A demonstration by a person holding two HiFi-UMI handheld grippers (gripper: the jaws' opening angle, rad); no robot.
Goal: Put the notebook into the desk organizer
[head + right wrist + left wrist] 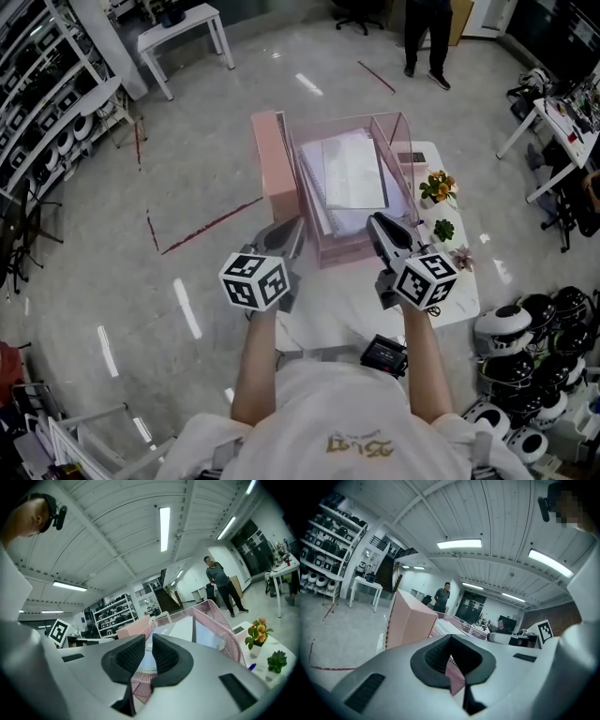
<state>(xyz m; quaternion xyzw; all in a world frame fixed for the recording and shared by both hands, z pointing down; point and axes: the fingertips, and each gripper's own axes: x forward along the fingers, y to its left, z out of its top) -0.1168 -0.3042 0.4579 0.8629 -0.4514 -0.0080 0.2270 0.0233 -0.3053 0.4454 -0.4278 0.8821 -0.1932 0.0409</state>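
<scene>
A white T-shirt with gold print fills the bottom of the head view; the print is upside down and too blurred to read. From it two bare forearms reach toward 12 o'clock, each holding a grey two-jaw tool. The left gripper has its dark ribbed pads meeting at the tips with nothing caught between them; only pink mesh shows through the hollow behind the tips. The right gripper has its pads a narrow slit apart, also empty. Whether either tip touches the near rim ahead cannot be told. Just beyond both, at 12 o'clock, the pink wire-mesh desk organizer stands on a small white table. The white spiral-bound notebook lies flat inside it on other white sheets, whose number is unclear. A pale pink solid box sits against the organizer's 9 o'clock side. At its 3 o'clock are a small pot of orange flowers and a green plant. A standing person at 1 o'clock is cut off by the frame's top edge.
</scene>
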